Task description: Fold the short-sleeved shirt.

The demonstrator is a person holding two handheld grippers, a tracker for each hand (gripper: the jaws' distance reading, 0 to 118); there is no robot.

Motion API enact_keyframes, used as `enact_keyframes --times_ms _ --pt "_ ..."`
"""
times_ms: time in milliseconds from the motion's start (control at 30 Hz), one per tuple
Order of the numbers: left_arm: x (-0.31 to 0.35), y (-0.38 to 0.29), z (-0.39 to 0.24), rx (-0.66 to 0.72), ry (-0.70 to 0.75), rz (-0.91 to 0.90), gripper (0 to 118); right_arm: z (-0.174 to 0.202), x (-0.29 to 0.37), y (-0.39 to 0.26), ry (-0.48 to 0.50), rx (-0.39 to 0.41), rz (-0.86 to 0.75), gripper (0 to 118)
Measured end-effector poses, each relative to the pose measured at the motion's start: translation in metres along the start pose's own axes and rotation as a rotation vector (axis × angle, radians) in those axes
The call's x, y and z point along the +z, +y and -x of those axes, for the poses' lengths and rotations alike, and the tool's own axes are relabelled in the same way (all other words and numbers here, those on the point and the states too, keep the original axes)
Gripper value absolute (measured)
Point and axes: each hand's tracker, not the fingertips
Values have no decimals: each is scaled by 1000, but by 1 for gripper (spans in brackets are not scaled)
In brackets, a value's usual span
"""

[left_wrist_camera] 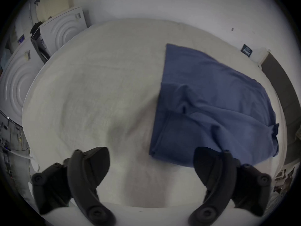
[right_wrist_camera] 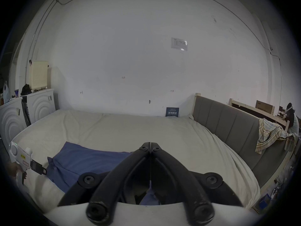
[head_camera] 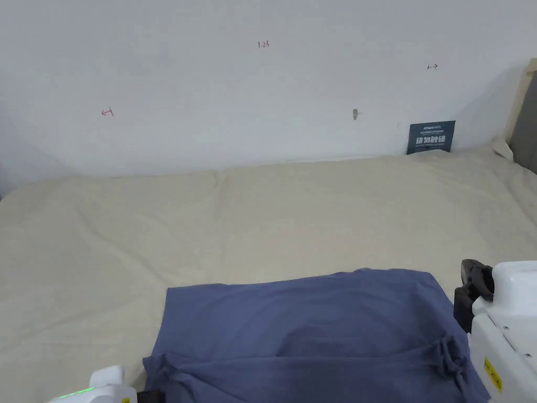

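Lying half-folded on the cream bed sheet (head_camera: 262, 220), blue shirt (head_camera: 314, 325); left gripper (left_wrist_camera: 150, 166) gaping just beside its corner, right gripper (right_wrist_camera: 151, 145) pressed together, empty; risking a loose sleeve bunch slipping, spoiling the fold.

Place: a bedroom-style setup inside a workspace, as I see it.
Bed (right_wrist_camera: 114, 131): cream sheet, wide, in front of me.
Headboard (right_wrist_camera: 231, 125): grey padded panels, right side.
Washing machines (right_wrist_camera: 40, 105): two white ones, far left.
Wall (head_camera: 262, 94): bare white, small pen marks.
Far right: another wooden bed frame (right_wrist_camera: 254, 110), a person seated.
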Motion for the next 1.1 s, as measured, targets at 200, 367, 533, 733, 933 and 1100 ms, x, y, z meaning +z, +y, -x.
enact_keyframes --times_ms 200,367,533,733,933,1100 --pt "-12 -6 -22 -107 20 -14 54 -11 -13 -17 -31 -13 67 0" --pt "-2 -5 -33 -135 -62 -42 6 -35 -38 -55 -48 -18 249 70" --pt "28 4 -28 -104 -128 -118 6 -59 -81 -127 -88 -3 538 97" --pt "38 11 -25 -97 -144 -138 6 -61 -112 -188 -94 -34 735 92" --pt "33 6 -21 -82 -140 -116 6 -54 -111 -194 -7 -168 762 10" --pt "45 -3 -11 -62 -136 -116 6 -59 -89 -172 -1 -164 708 8"
